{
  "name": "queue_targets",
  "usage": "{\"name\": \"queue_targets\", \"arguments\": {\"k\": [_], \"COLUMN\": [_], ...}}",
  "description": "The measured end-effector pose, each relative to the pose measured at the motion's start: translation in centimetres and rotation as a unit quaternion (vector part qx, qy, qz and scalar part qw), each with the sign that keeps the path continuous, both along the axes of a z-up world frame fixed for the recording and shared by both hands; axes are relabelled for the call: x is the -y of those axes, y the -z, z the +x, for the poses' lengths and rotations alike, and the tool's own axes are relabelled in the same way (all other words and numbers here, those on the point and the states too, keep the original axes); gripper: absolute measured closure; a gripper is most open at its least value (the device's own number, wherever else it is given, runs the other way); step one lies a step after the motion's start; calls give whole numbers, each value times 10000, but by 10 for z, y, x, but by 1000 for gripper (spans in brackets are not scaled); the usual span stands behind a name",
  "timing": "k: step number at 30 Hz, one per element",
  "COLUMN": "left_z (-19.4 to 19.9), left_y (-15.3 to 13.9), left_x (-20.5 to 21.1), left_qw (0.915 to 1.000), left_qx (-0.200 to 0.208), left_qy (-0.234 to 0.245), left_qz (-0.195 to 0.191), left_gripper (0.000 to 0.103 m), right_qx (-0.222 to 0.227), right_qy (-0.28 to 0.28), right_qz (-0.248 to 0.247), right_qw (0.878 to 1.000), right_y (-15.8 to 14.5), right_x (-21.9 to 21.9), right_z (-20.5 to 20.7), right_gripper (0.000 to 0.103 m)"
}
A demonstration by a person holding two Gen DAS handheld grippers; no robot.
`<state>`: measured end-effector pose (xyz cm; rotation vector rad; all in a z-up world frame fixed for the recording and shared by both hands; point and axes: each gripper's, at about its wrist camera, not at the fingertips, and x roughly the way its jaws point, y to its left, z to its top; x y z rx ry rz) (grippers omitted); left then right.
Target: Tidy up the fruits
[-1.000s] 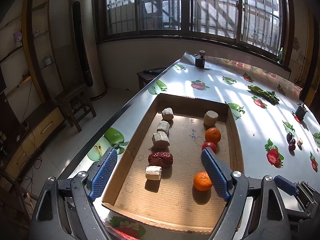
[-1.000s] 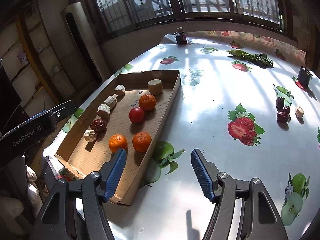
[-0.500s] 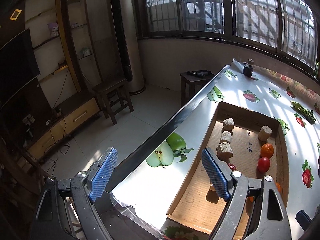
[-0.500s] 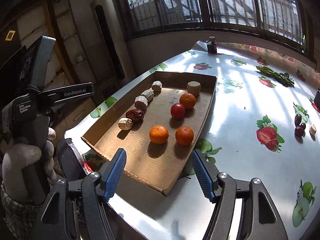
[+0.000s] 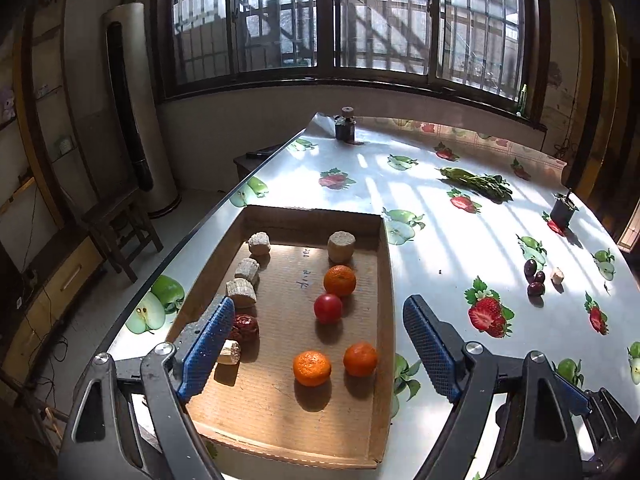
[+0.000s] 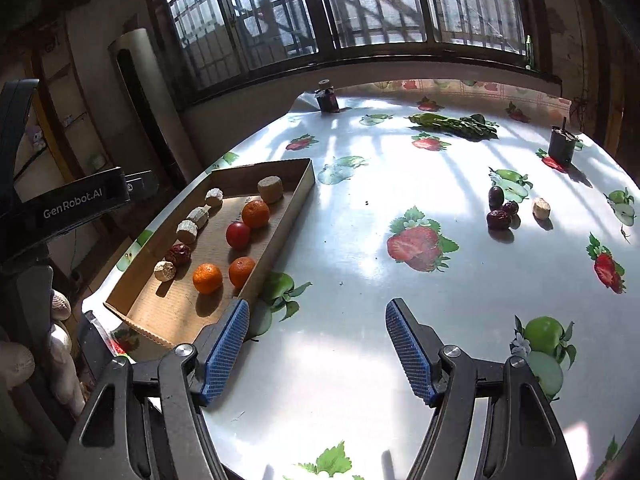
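Fruits mostly sit in our cardboard tray (image 5: 386,280): three oranges (image 5: 312,368) and a tomato (image 5: 328,308). Well away from the tray, dark dates (image 6: 499,219) wait on the table (image 6: 340,360). Our left gripper (image 5: 316,348) and right gripper (image 6: 318,348) are wide apart, holding nothing

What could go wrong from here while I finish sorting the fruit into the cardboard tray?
1. The oranges and the tomato lie loose in the shallow cardboard tray; a bump might roll them out.
2. The tray's near corner sits close to the table edge, so a push could tip it off.
3. The dark dates and pale chunk are small and bunched together; the open right hand-held gripper may knock one away while grabbing another.
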<state>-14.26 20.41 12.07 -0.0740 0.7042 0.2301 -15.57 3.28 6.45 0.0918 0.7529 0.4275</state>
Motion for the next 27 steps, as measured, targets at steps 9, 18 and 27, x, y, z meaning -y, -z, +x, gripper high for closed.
{"name": "queue_targets", "arguments": {"k": [9, 18, 27], "left_z": [20, 20, 40], "left_y": [17, 17, 27], "left_x": [46, -33, 18], "left_qw": [9980, 9929, 9974], "left_qx": [-357, -180, -371], "left_qy": [529, -889, -63], "left_qz": [-26, -764, -621], "left_gripper": [17, 17, 17], "right_qx": [-344, -122, -337], "right_qy": [615, -556, 233], "right_qz": [289, 496, 581], "right_qw": [9971, 9971, 9975], "right_y": [15, 17, 23], "right_x": [49, 18, 59], "right_z": [16, 4, 28], "right_gripper": [26, 26, 26]}}
